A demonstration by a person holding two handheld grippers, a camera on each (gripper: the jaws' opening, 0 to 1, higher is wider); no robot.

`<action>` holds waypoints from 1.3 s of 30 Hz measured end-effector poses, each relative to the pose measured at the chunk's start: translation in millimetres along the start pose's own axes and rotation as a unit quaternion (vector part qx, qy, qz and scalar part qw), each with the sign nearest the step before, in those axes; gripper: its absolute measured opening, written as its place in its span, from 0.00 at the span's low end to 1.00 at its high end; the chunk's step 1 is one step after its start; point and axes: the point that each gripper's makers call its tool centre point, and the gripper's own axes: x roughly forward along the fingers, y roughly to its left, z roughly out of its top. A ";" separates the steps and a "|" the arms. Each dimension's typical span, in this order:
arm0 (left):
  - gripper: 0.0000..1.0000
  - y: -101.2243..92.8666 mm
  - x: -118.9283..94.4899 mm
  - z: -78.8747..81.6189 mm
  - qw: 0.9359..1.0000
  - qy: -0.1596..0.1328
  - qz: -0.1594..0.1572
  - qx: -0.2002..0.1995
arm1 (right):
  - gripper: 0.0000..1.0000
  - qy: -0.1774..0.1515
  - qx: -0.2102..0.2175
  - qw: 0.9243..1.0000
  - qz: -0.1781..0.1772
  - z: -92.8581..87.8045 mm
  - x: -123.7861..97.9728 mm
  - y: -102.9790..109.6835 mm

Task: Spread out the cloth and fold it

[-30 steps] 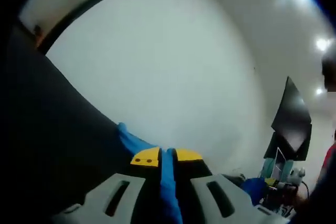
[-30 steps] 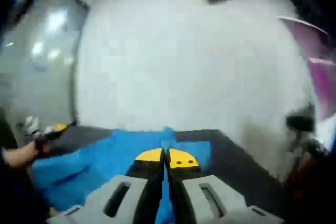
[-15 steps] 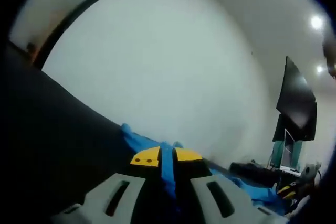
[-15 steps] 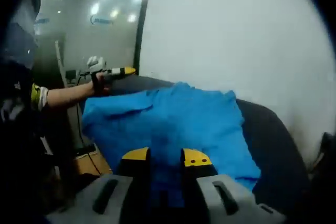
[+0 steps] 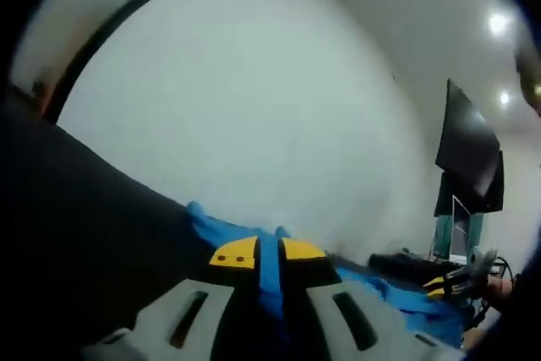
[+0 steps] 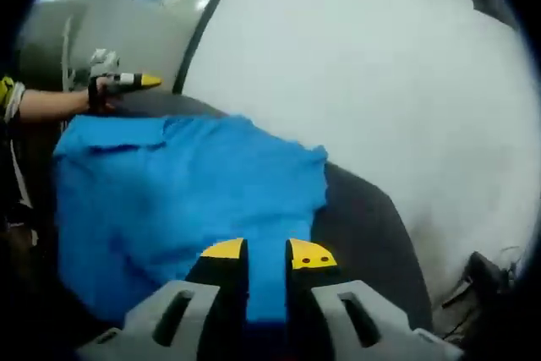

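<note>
A blue cloth [image 6: 186,200] lies stretched over the dark table [image 6: 363,217] in the right gripper view. My right gripper [image 6: 266,253] is shut on its near edge, with blue fabric showing between the yellow-tipped jaws. At the cloth's far corner a person's hand holds my left gripper [image 6: 127,82]. In the left gripper view, my left gripper [image 5: 269,253] is shut on a pinch of the blue cloth [image 5: 267,270]. The cloth trails off to the right toward the right gripper [image 5: 448,281], which is small and blurred there.
A white wall [image 5: 254,99] stands behind the dark table [image 5: 76,234]. A black monitor [image 5: 469,154] and some equipment sit at the far right of the left gripper view. A person's forearm [image 6: 42,103] reaches in from the left of the right gripper view.
The cloth now lies flatter and wider between the two grippers. In the right gripper view the left gripper sits farther up and left. Both stay shut on the cloth.
</note>
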 end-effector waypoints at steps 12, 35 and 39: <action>0.15 -4.9 -27.1 -42.5 0.978 0.185 0.057 0.075 | 0.15 -0.083 0.098 0.992 0.000 21.3 -28.7 -35.0; 0.00 -59.1 -161.8 -48.5 0.929 0.268 0.206 0.153 | 0.15 -0.143 0.145 0.979 0.020 27.3 -17.4 -24.9; 0.00 -64.6 -178.2 -38.4 0.928 0.257 0.233 0.138 | 0.15 -0.147 0.139 0.979 0.024 26.8 -17.5 -23.1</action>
